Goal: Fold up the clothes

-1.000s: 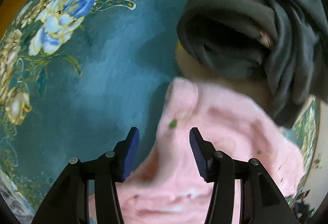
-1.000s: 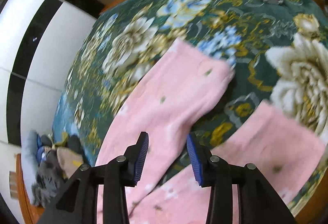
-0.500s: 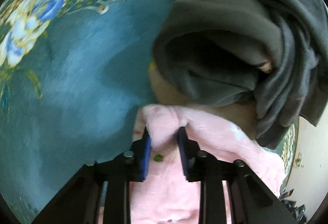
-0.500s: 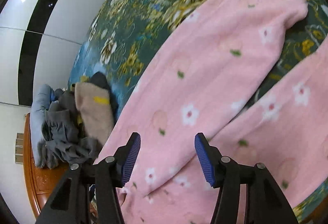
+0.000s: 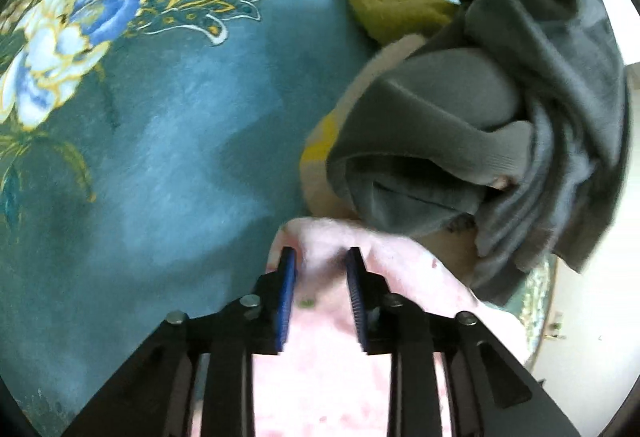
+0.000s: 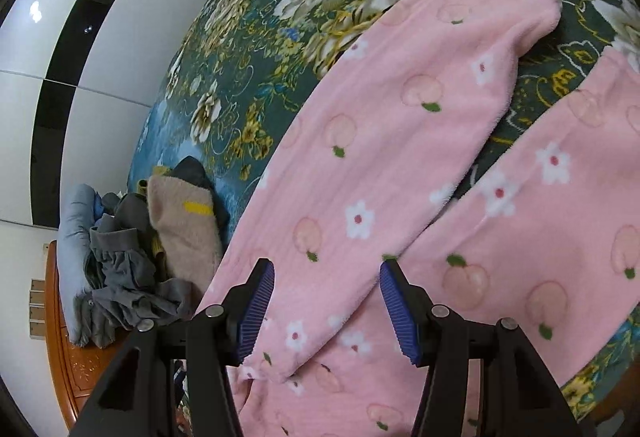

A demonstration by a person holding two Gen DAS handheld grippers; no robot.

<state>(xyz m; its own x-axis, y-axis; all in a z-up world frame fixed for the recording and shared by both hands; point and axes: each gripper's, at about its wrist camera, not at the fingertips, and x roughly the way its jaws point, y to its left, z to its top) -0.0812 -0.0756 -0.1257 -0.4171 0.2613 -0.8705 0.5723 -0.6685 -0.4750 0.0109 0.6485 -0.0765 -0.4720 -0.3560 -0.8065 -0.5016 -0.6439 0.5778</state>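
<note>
Pink trousers [image 6: 400, 157] spread across the bed [image 6: 248, 49], legs apart toward upper right. Left gripper [image 5: 320, 277]: jaws narrow, seemingly pinching a trouser corner, though blur hides the contact. Right gripper [image 6: 326, 301]: jaws wide, holding nothing, over the near leg.

Risks: fleece slips from a shallow pinch; a lift drags in the grey pile [image 5: 500, 117] touching that corner.

Floral bedspread; wardrobe doors [image 6: 80, 49] at left.
</note>
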